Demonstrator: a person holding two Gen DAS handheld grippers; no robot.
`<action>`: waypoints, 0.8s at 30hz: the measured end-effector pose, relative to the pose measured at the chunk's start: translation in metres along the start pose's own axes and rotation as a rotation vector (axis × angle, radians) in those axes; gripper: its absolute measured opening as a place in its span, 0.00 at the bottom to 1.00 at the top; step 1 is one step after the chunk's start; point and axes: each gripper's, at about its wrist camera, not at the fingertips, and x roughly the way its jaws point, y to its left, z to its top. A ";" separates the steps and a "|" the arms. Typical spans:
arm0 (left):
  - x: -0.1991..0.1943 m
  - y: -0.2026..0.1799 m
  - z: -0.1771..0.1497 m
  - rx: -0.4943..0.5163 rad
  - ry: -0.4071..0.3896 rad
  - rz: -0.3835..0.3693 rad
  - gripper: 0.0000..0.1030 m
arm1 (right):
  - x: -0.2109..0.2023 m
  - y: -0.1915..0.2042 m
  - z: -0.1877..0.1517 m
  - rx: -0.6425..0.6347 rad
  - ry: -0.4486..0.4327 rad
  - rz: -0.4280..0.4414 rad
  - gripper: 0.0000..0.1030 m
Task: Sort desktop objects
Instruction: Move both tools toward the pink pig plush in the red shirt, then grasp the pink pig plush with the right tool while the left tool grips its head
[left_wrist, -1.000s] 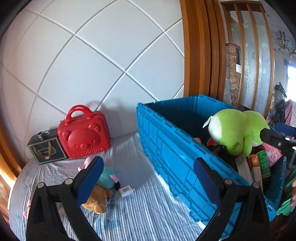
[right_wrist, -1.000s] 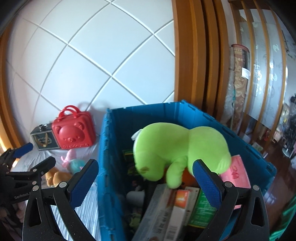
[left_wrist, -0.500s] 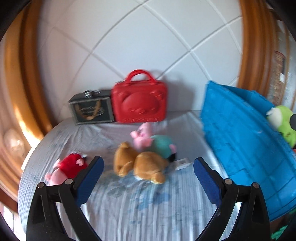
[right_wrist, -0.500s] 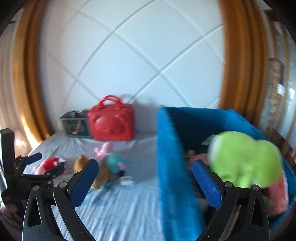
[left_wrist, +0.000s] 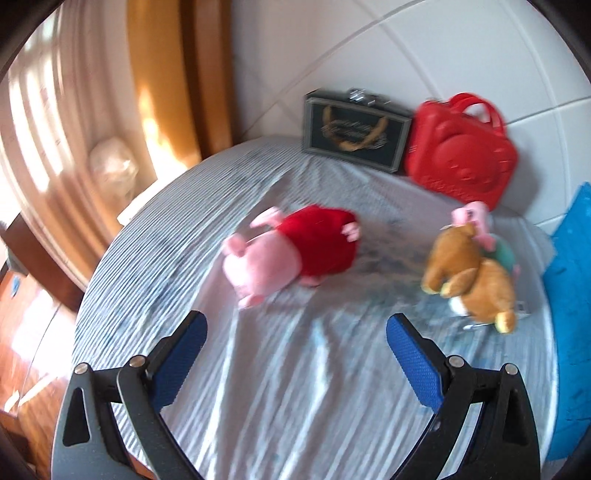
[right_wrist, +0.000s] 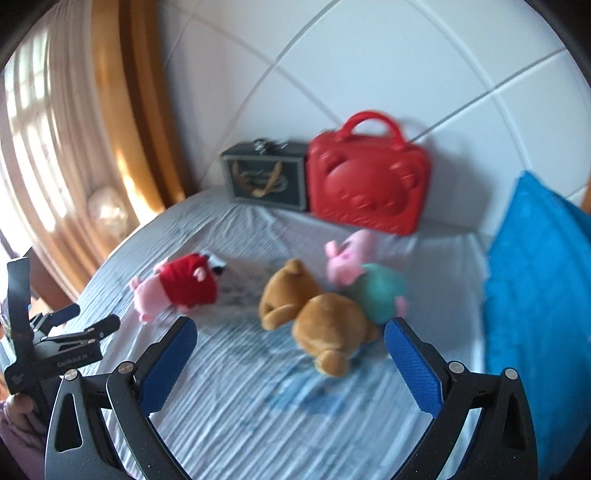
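Both of my tools are spread wide and empty over the striped bench (left_wrist: 295, 387): the left tool (left_wrist: 295, 354) sits just short of the pink pig in red (left_wrist: 295, 251), and the right tool (right_wrist: 290, 354) just short of the brown bear (right_wrist: 314, 317). The pig lies apart, left of the bear, a second pink pig in green (right_wrist: 365, 277) touches the bear's far side, and the blue crate (right_wrist: 535, 295) stands right of it. Beyond the bear, against the white wall, the dark box (right_wrist: 267, 181) and the red bear case (right_wrist: 365, 188) stand side by side.
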 end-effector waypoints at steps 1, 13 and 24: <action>0.008 0.009 -0.001 -0.017 0.016 0.015 0.96 | 0.014 0.007 0.003 -0.010 0.021 0.018 1.00; 0.097 0.051 0.004 -0.101 0.136 0.057 0.96 | 0.154 0.087 0.020 -0.240 0.159 0.125 1.00; 0.157 0.047 0.032 -0.067 0.177 0.034 0.96 | 0.258 0.107 0.043 -0.256 0.297 0.233 1.00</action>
